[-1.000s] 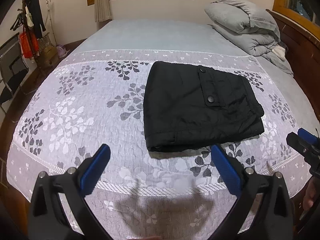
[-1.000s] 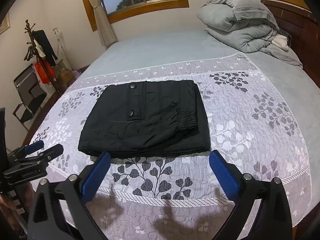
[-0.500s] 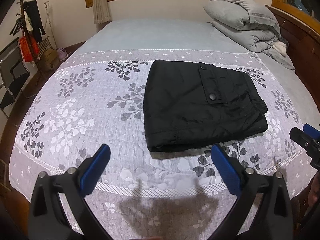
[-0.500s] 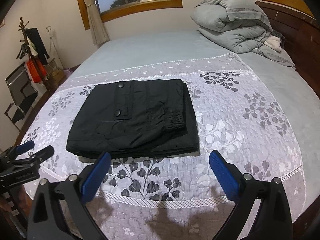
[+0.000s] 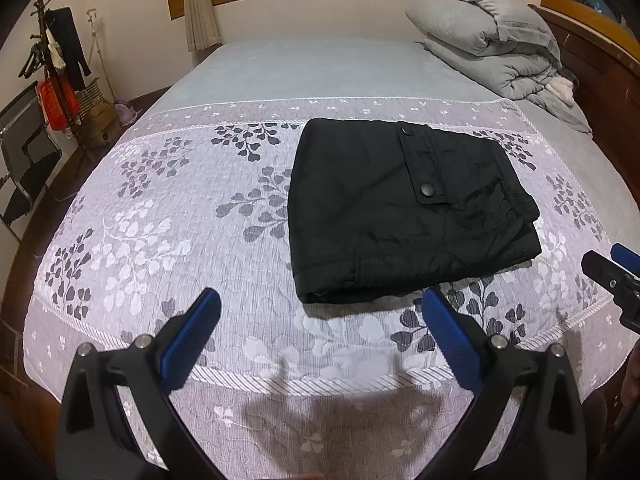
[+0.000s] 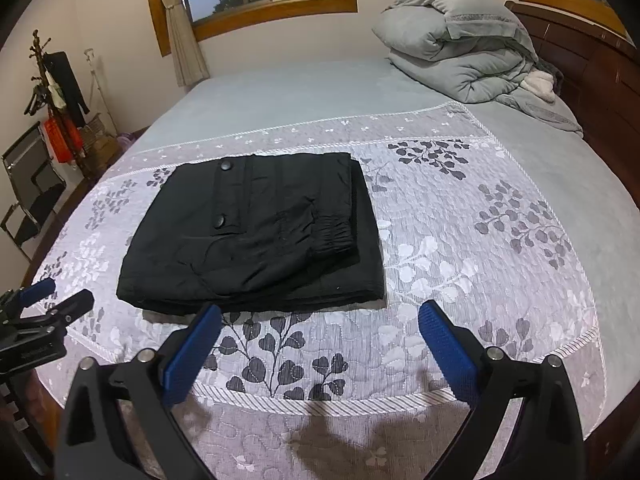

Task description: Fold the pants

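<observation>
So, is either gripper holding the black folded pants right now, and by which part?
Nothing is held. The left gripper and right gripper are both open, short of the black folded pants, which lie free on the floral quilted bedspread.

The pants (image 5: 400,208) are showing plain black, with black snap buttons (image 5: 428,189); the bedspread (image 5: 168,240) is wearing pale lilac-white with leaf sprigs in dark grey and white, edged by a striped white band; the sheet (image 6: 288,96) beyond is showing light grey-blue; the folded duvet (image 6: 452,52) is showing grey; both grippers' pads (image 6: 192,352) are showing bright blue on black frames; the window frame (image 6: 276,4) is glowing orange-brown wood.
</observation>
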Motion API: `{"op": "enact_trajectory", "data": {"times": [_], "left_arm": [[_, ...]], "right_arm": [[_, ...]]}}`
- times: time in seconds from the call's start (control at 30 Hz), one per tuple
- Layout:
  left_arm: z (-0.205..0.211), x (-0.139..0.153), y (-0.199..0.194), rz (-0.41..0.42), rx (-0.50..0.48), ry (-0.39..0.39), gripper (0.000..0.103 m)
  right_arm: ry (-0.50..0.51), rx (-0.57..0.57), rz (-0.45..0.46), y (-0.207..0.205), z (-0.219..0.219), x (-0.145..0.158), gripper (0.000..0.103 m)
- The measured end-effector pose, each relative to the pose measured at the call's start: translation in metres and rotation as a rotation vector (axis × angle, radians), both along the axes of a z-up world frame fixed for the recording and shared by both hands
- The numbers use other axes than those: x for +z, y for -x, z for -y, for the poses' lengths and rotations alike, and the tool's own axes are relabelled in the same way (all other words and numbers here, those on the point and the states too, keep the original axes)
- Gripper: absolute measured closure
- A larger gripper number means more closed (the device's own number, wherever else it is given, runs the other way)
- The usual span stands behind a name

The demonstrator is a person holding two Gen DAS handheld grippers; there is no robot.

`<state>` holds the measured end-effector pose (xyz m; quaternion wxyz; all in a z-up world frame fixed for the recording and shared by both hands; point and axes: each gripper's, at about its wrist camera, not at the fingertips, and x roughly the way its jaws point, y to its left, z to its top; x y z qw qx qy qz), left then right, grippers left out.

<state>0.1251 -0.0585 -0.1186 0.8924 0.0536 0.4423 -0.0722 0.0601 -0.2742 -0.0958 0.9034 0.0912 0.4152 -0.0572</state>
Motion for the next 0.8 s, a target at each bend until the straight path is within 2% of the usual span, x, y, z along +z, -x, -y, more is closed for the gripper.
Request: {"op": "enact_trajectory", "data": {"times": [0.8], "left_arm": [[0.0001,-0.0012,-0.0033,-0.001,-0.010,-0.016,0.003]], "right_arm": [[0.037,-0.012,-0.021,-0.0052,0.0019,-0.0061,0.004]]}}
